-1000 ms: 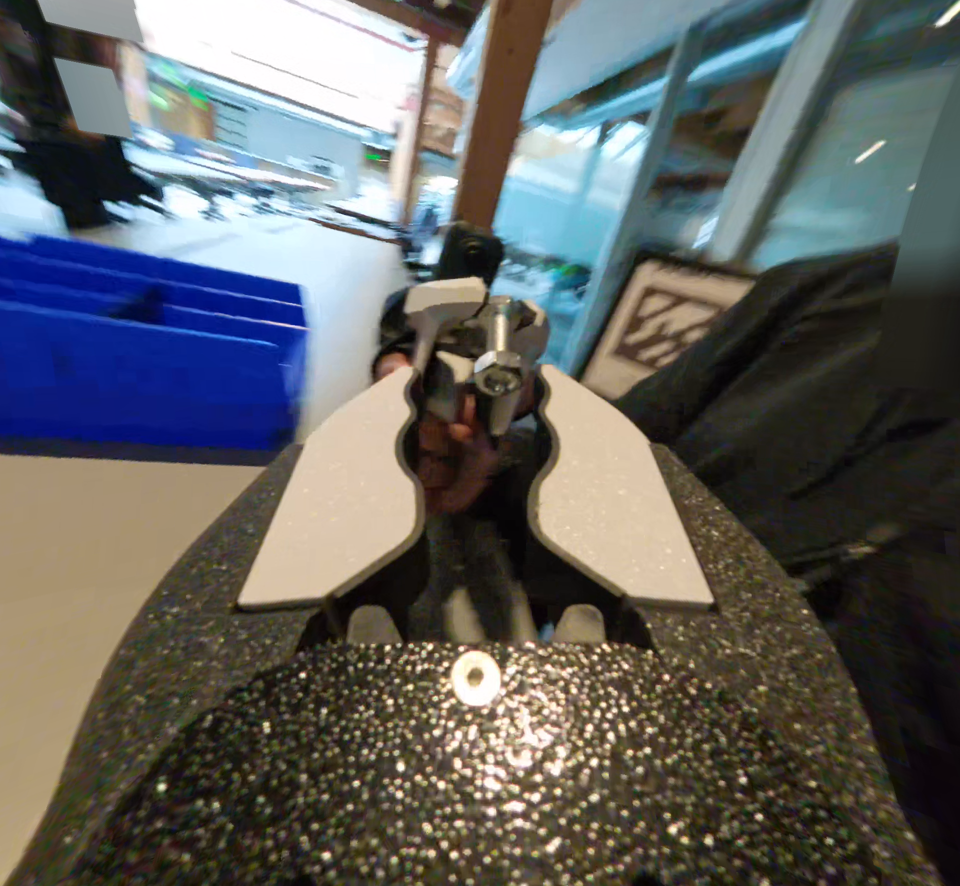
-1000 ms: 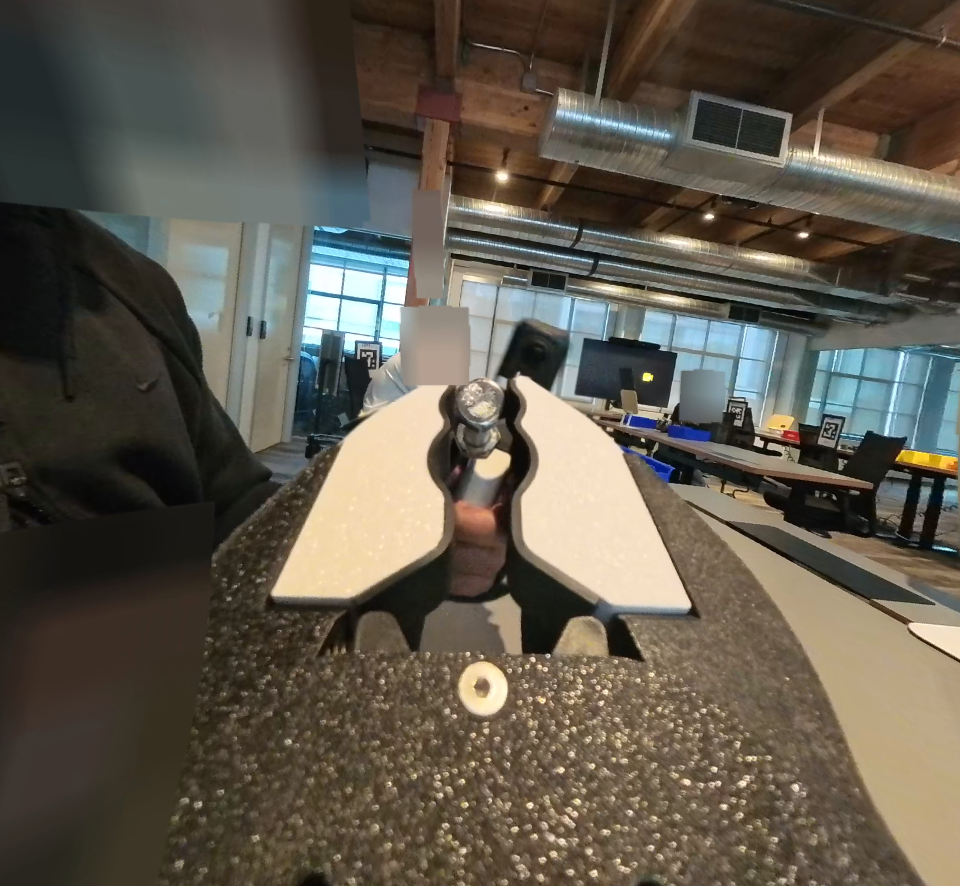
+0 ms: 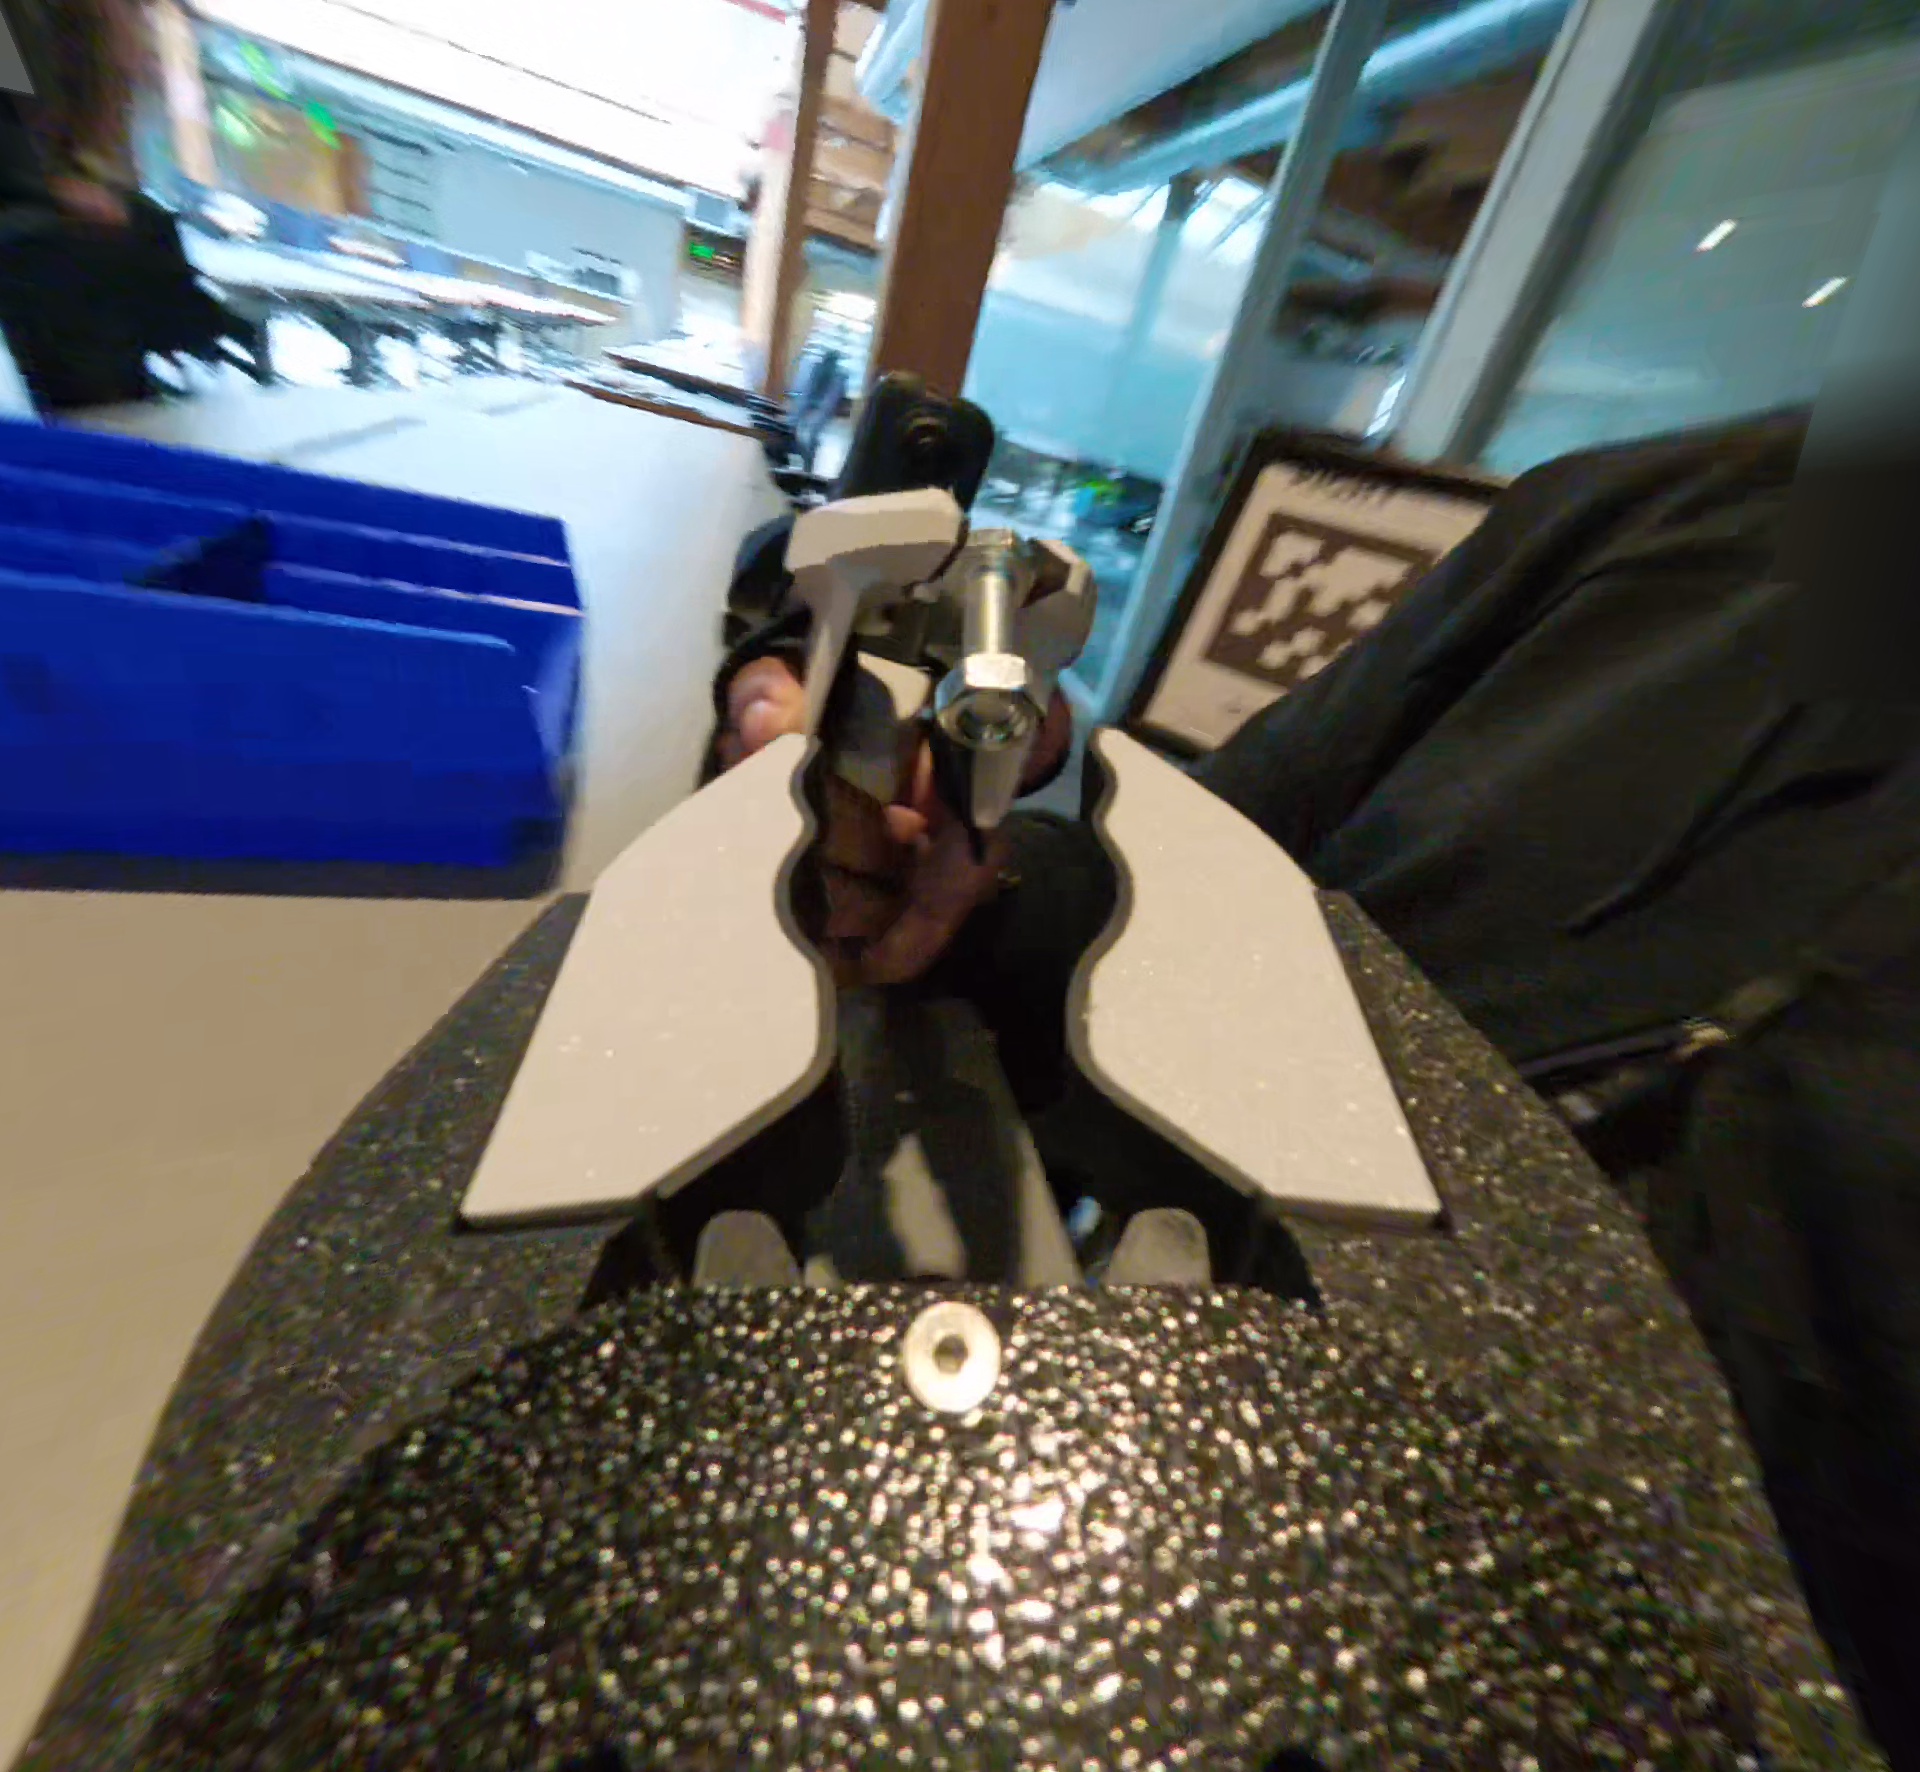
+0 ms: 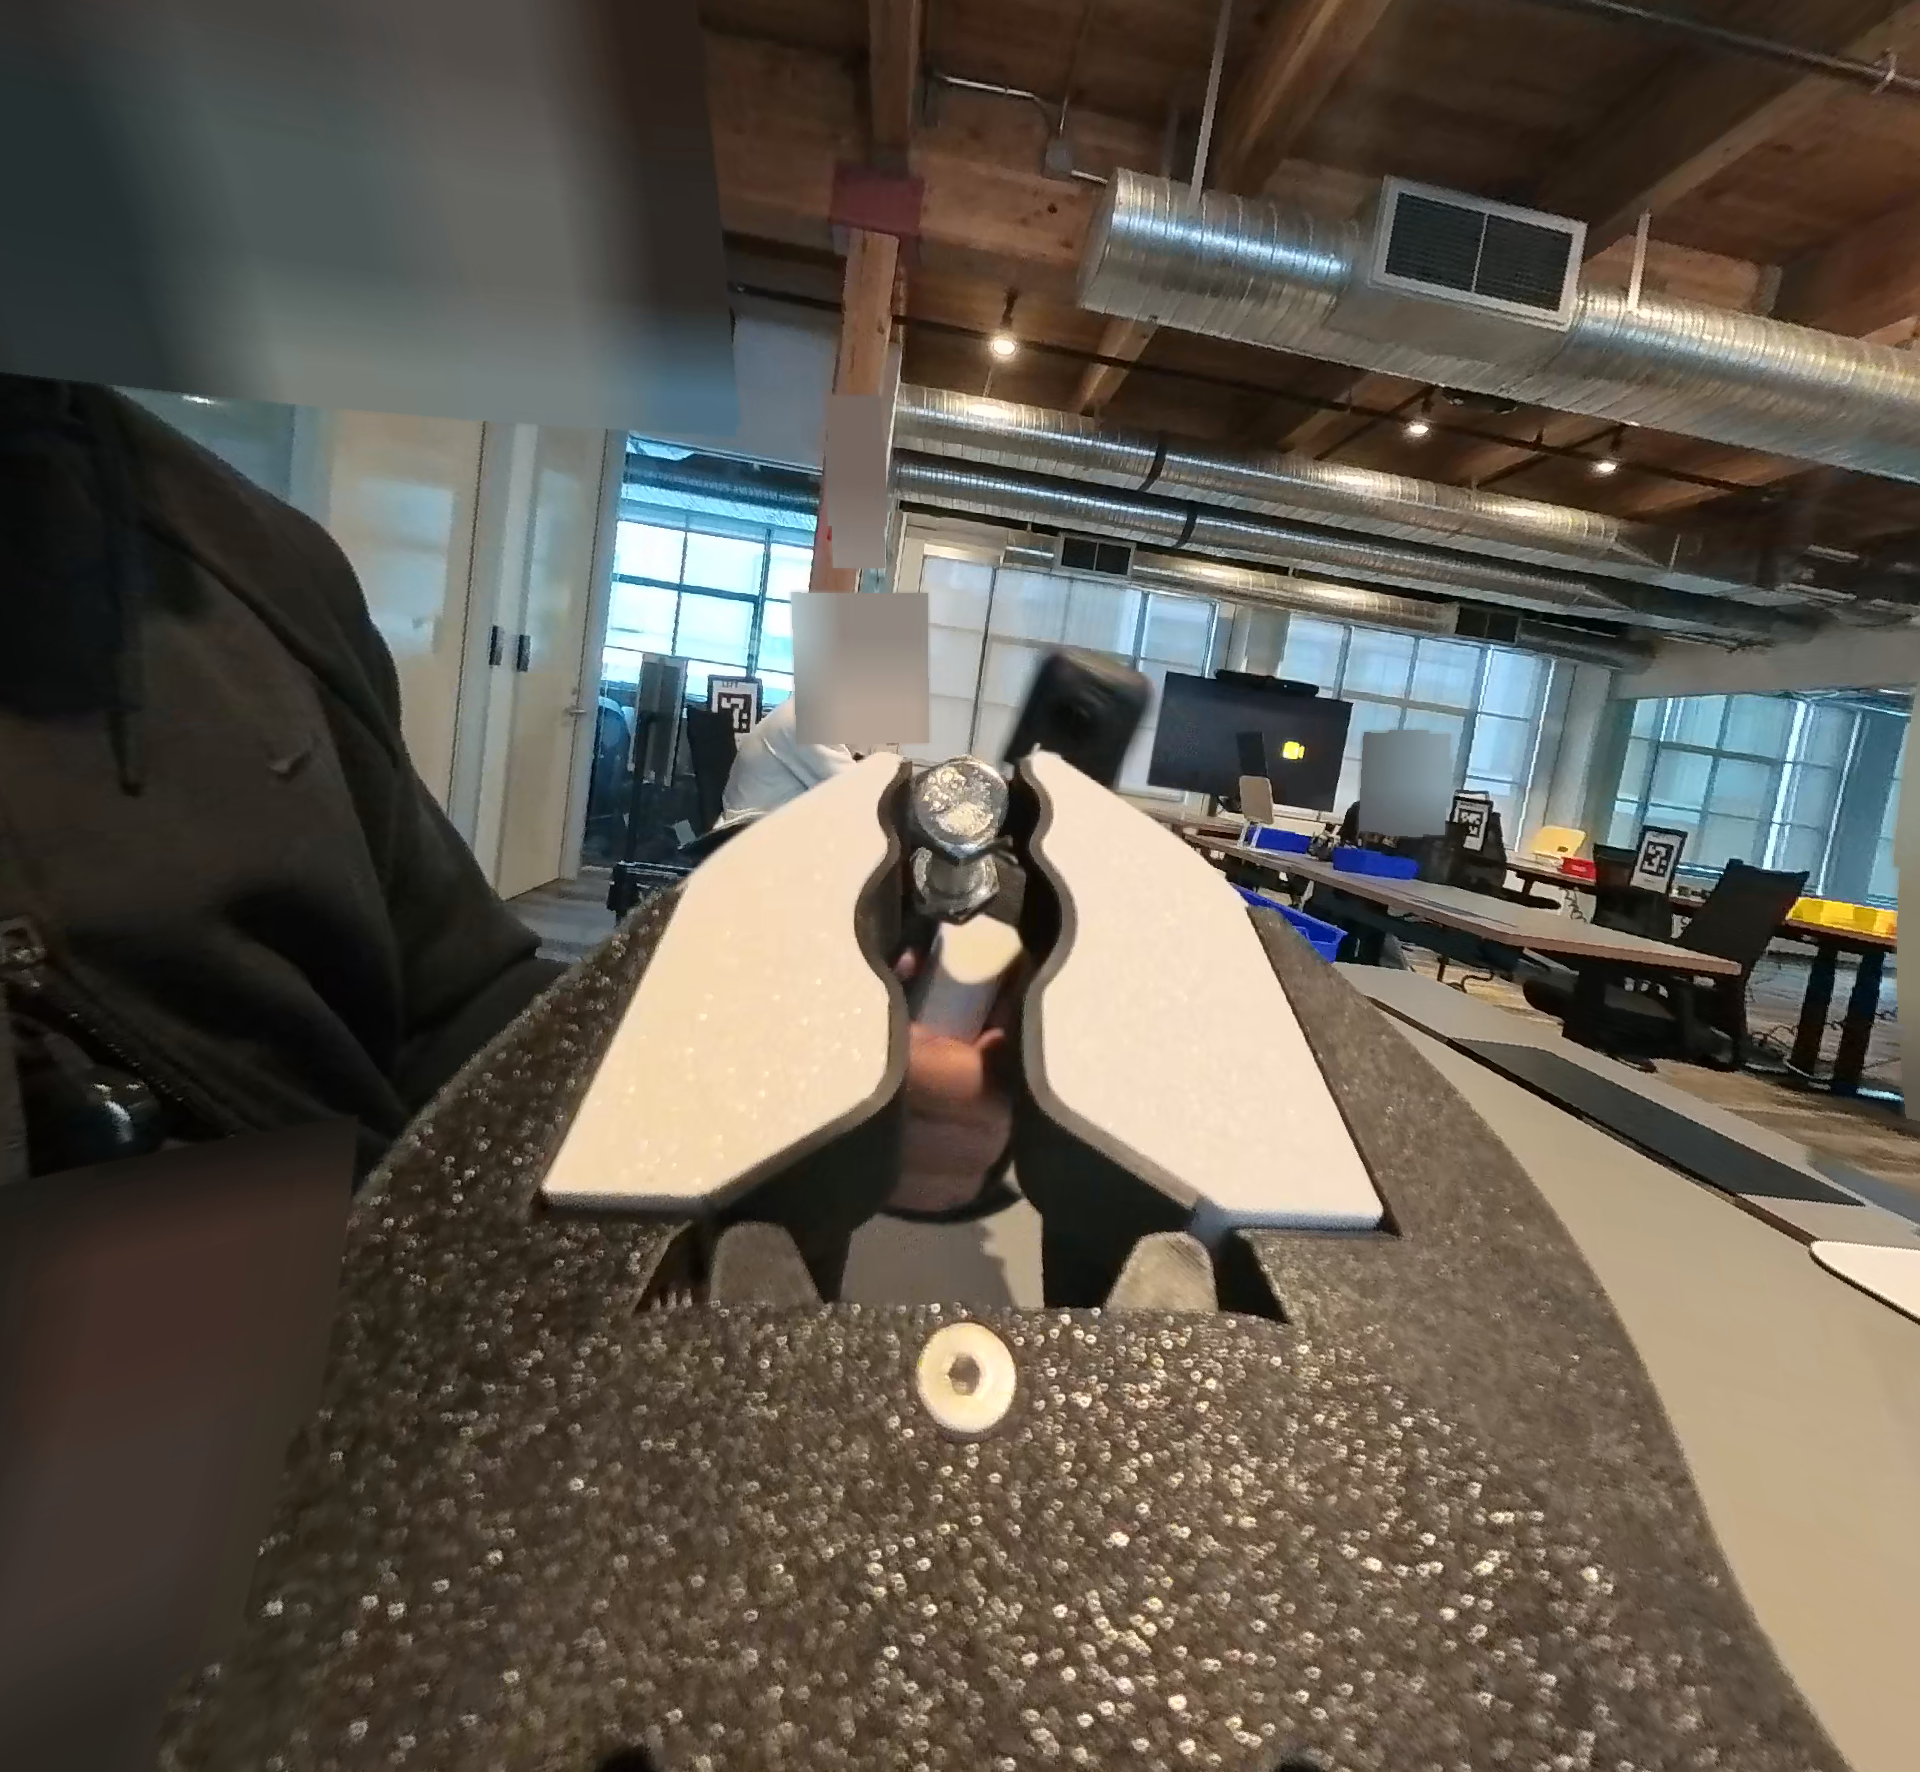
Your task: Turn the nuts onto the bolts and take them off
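Steel bolt (image 4: pixel 954 813) clamped by its head in the right gripper (image 4: pixel 956 787).
Nut (image 3: pixel 985 696) sits on the bolt's end; left gripper (image 3: pixel 951 766) jaws stand apart, empty, near it.

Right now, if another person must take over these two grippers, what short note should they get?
Right gripper: shut on the bolt, gripping its head.
Left gripper: open and empty, facing the bolt's free end.
Nut: threaded on the bolt near its tip, held by nothing else.
Blue bin: on the table, to the left.
Done: nut is on the thread.
Left: how far it should go cannot be told; probably close the left gripper on the nut and turn.
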